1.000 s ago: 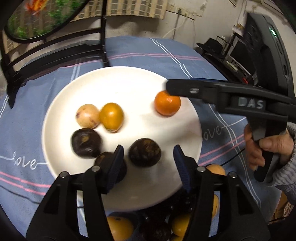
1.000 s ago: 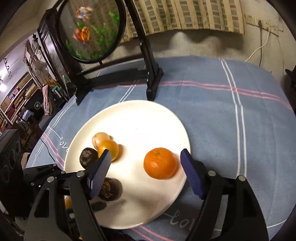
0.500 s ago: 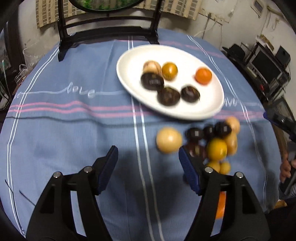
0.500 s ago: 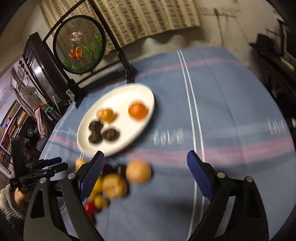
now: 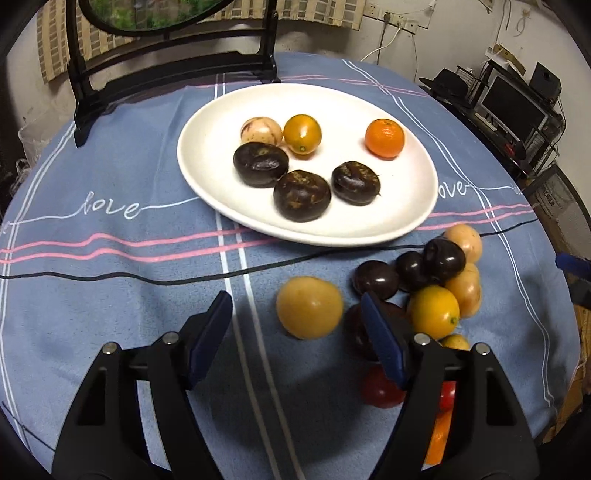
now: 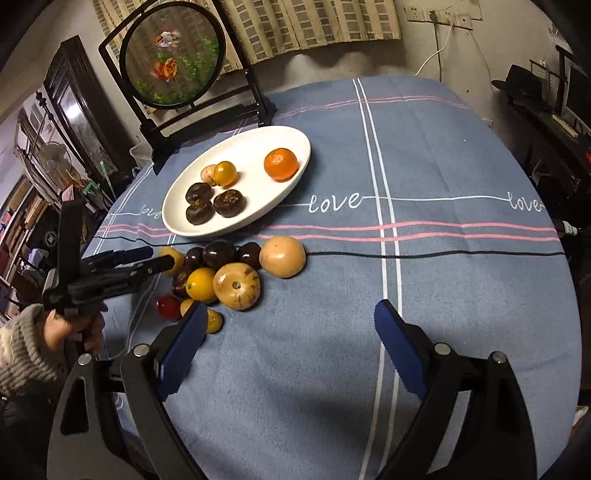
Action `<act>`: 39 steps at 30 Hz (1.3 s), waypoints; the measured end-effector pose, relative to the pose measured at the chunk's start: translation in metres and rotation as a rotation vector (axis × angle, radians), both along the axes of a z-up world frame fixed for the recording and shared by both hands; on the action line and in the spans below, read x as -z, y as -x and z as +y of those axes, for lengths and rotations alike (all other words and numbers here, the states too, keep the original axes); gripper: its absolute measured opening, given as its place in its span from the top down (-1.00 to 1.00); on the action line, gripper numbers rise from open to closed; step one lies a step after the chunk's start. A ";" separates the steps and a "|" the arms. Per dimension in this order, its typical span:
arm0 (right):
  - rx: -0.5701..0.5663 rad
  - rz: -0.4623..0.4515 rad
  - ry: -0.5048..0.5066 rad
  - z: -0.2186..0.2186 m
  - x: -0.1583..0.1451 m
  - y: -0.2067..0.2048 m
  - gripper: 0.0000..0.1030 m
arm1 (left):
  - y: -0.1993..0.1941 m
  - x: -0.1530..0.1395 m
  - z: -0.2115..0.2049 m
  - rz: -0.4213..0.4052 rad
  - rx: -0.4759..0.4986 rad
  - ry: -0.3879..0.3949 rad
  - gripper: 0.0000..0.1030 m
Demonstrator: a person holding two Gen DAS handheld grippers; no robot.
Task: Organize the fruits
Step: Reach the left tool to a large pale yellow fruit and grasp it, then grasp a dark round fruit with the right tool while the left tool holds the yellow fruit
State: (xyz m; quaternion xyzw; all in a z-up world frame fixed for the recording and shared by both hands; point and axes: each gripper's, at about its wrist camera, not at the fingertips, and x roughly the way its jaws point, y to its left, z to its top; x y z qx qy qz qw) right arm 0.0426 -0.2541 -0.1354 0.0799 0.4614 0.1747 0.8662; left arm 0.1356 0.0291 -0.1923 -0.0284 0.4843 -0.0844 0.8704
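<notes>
Round table under a blue-grey tablecloth with white and pink stripes and "love" stitched in white; a thin black cable runs across it. At the far edge, a black wooden stand holding a round panel painted with goldfish and green weed. Behind: pale, scuffed wall; a checked beige hanging across its upper part; a wall socket with a white cord trailing down. Right side: dark shelving with a monitor, a speaker, a black hat. Left side: dark cabinet, cluttered shelves, a fan. Lighting dim, warm; room edges in shadow.
</notes>
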 end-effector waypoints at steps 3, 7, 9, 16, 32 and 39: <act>0.014 0.002 0.004 -0.002 0.000 0.002 -0.78 | -0.003 0.004 0.003 0.007 0.001 0.001 -0.35; 0.014 0.008 0.012 0.000 0.000 0.002 -0.78 | -0.006 0.009 0.004 0.015 0.015 0.012 -0.13; 0.007 0.010 0.019 0.002 0.000 0.002 -0.78 | -0.009 0.012 0.002 0.021 0.021 0.020 0.06; -0.052 -0.013 0.055 0.017 -0.002 0.002 -0.78 | -0.006 0.016 0.000 0.019 0.040 0.044 0.23; -0.329 0.036 0.064 0.105 0.023 -0.069 -0.28 | 0.090 -0.017 0.055 -0.004 -0.156 0.059 0.24; -0.432 0.033 0.088 0.120 0.039 -0.091 -0.07 | 0.117 -0.019 0.062 0.010 -0.213 0.051 0.24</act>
